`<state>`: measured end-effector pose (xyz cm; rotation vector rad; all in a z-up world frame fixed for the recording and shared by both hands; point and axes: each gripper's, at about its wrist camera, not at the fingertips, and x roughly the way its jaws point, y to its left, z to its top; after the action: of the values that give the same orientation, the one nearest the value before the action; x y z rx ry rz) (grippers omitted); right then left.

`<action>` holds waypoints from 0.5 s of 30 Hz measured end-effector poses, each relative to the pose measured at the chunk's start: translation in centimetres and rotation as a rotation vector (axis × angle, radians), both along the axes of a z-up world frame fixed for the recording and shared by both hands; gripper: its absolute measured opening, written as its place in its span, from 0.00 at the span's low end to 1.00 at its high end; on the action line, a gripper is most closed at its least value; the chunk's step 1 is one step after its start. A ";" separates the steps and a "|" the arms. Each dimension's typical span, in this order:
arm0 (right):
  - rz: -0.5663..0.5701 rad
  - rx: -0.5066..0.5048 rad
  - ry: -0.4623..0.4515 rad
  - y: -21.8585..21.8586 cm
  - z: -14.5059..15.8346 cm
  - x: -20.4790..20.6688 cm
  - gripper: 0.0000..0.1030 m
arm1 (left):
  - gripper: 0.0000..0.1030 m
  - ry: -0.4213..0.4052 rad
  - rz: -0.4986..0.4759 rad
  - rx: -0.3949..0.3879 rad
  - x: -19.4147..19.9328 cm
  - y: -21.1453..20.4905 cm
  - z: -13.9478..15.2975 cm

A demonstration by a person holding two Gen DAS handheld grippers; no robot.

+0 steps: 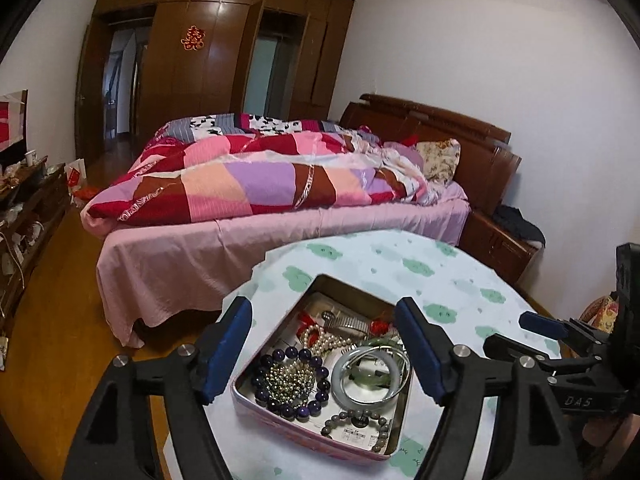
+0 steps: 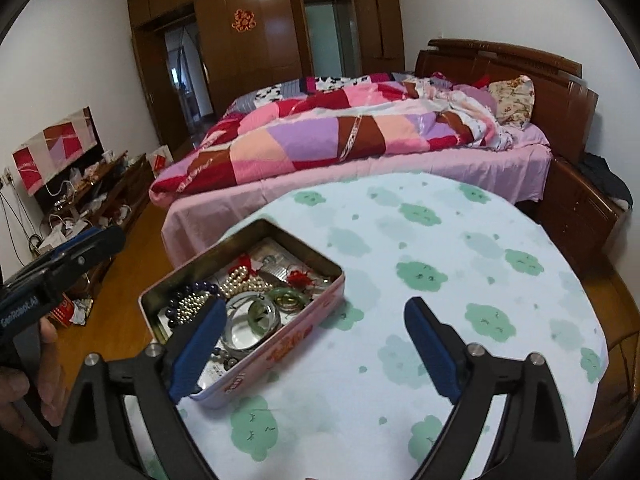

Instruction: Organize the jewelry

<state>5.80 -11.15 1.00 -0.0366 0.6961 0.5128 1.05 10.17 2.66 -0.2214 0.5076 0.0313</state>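
An open pink tin [image 1: 280, 426] sits on a round table [image 1: 400, 264] covered with a cloud-print cloth. Inside lie a purple bead bracelet [image 1: 266, 360], a pearl strand [image 1: 320, 338], a pale jade bangle [image 1: 370, 376] and a grey bead bracelet [image 1: 356, 426]. My left gripper [image 1: 322, 304] hovers open over the tin with nothing between its pads. My right gripper [image 2: 316, 304] is open too, with its left finger over the tin [image 2: 280, 356] and its right finger over bare cloth. The bangle [image 2: 244, 332] and pearls [image 2: 240, 284] show beside it.
A bed [image 1: 280, 224] with a patchwork quilt stands just beyond the table. A wooden nightstand [image 1: 500, 244] is at the right and a cluttered low cabinet [image 2: 100, 192] along the left wall. Bare cloth [image 2: 460, 260] lies to the right of the tin.
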 end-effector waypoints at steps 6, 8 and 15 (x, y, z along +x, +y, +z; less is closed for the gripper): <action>0.010 0.009 -0.029 -0.4 0.7 -0.9 0.90 | 0.72 -0.003 0.025 0.021 -0.4 0.1 0.3; 0.008 0.017 -0.033 -0.4 0.9 -0.8 0.91 | 0.72 -0.001 0.026 0.021 -0.4 0.2 0.3; 0.006 0.027 -0.035 -0.7 0.8 -0.9 0.91 | 0.72 -0.002 0.024 0.035 -0.4 0.0 0.2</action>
<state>4.92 -11.84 1.83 -0.0224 0.6551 0.5257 0.69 10.14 2.90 -0.1937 0.5018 0.0635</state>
